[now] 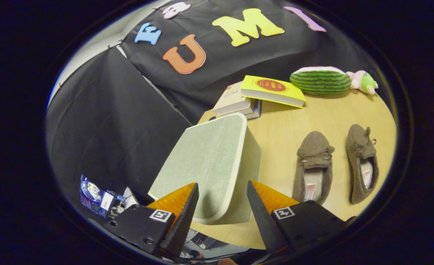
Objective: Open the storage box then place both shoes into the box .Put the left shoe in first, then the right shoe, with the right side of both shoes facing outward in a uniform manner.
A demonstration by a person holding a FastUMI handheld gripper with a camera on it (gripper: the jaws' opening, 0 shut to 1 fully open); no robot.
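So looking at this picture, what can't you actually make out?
- Inside of the storage box: gripper view, its closed lid covers it.
- The box's near lower corner: the open gripper and its fingers stand in front.
- Lower books of the stack: the yellow book lies across them.
- The pink and green plush toy beyond the watermelon plush: too small and warped.
- Labels inside the two shoes: too small.

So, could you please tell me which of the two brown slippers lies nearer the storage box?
The slipper right beside the green storage box; the other slipper lies farther out. The open gripper straddles the box's near corner.
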